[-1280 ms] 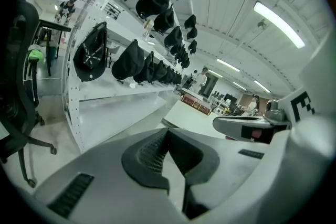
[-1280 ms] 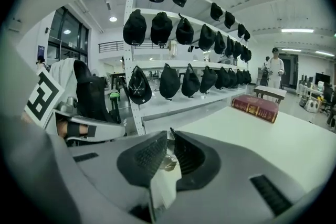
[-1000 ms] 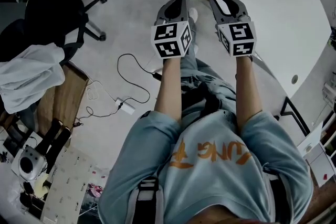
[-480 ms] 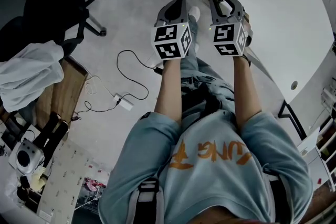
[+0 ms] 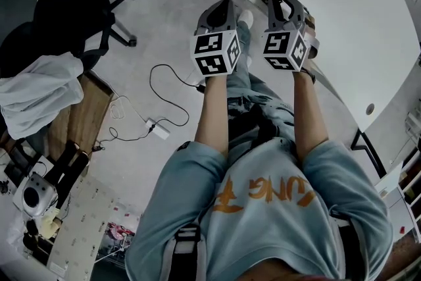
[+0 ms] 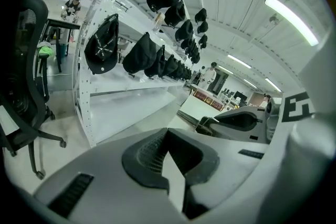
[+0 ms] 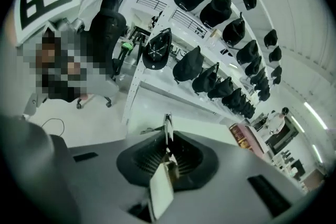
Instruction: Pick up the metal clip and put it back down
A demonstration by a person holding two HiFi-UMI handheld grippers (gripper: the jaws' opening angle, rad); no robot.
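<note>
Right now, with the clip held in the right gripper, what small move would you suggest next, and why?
Probably lower the right gripper toward the white table, then open. Its jaws are shut on the metal clip, which juts past their tips, and the head view shows the gripper by the table's near edge.

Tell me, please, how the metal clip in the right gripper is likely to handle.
The metal clip looks thin and stiff, so probably keeps its shape. Being small, it seems light. Pinched edge-on between the right gripper's ribbed pads, it could twist or slip.
</note>
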